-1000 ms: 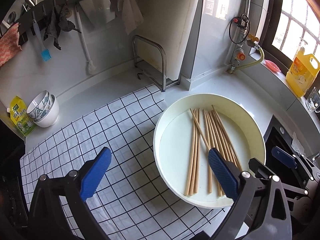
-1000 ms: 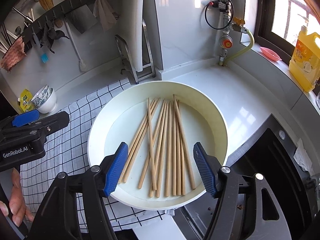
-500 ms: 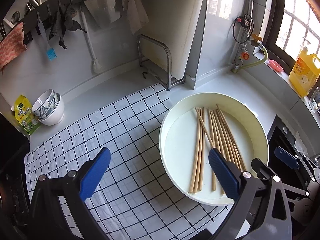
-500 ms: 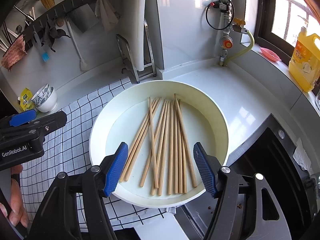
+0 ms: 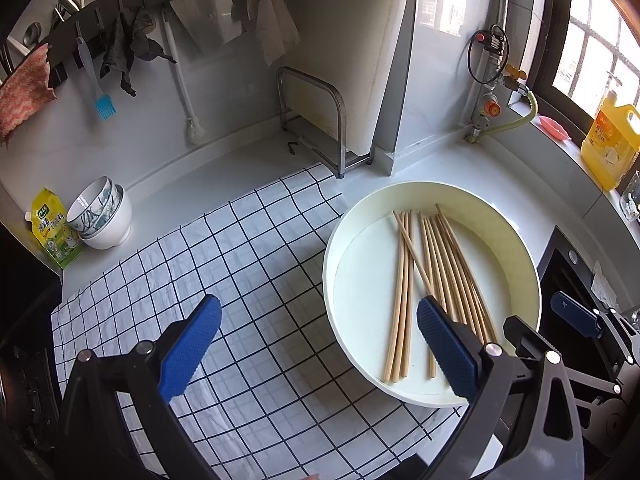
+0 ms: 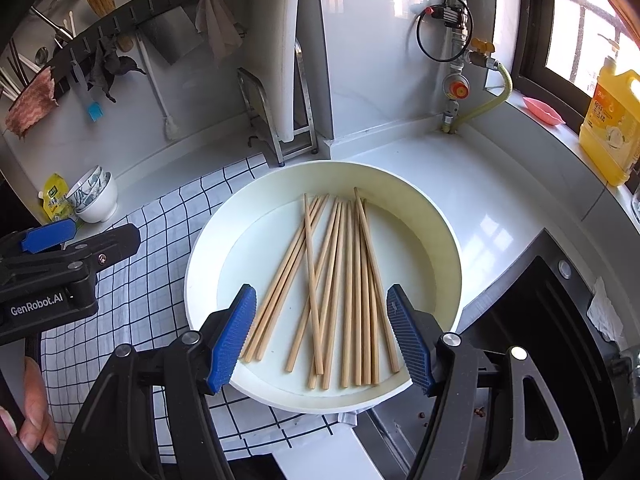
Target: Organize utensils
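Item 1, chopsticks [image 6: 340, 292]: a loose lot of wooden sticks is lying in the round white tray [image 6: 448, 240], most of them running near-to-far, several crossing at a slant on the left side. Nothing is holding them; all are resting on the tray floor.

Item 2, round white tray: it is sitting on the counter with its left part over the checked cloth [image 5: 224, 264] and its right edge just beside the black cooktop [image 6: 540, 320].

Item 3, right gripper [image 6: 322, 336]: I am holding it spread wide and empty, hovering over the near rim of the tray, pads to either side of the chopstick ends.

Item 4, left gripper [image 5: 318, 350]: I am holding it likewise released and empty, above the cloth, its right pad overlapping the tray's left side in view.

Item 5, surroundings: stacked bowls [image 5: 102, 216] and a yellow pouch [image 5: 52, 228] are standing at the far left; a steel rack [image 5: 316, 120] is standing against the far wall; a yellow detergent jug [image 6: 610, 120] is sitting on the sill at far right.

Step in hand, as I judge it: the sticks are lying jumbled, so the sorting is still open. No holder for them is showing that I can identify. A next move would call for lowering the right gripper onto a stick's near end and closing narrowly, since thin round sticks may roll or come up in pairs.
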Motion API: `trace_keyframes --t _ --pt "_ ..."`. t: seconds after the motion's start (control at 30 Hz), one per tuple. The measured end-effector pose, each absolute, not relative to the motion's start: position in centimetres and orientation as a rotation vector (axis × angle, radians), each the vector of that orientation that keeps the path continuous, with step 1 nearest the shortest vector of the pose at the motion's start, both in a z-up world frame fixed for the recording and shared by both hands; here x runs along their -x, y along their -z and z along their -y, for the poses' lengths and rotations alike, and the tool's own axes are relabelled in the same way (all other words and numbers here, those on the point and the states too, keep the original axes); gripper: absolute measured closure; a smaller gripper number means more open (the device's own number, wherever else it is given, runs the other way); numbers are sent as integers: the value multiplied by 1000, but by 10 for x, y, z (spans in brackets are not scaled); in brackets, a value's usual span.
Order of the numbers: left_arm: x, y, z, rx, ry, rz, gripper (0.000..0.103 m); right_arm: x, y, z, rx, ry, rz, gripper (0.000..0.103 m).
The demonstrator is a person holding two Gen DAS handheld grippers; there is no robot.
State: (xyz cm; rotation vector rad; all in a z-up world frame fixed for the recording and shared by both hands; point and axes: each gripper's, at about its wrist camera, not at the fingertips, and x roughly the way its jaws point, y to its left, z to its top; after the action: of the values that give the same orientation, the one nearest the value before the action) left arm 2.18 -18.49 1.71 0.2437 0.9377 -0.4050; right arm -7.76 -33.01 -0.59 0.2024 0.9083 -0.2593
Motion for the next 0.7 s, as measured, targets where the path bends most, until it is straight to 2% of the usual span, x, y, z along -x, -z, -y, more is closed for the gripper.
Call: trace_keyframes --t 0.7 --pt "-20 -17 180 -226 407 -949 6 80 5 330 -193 244 -910 38"
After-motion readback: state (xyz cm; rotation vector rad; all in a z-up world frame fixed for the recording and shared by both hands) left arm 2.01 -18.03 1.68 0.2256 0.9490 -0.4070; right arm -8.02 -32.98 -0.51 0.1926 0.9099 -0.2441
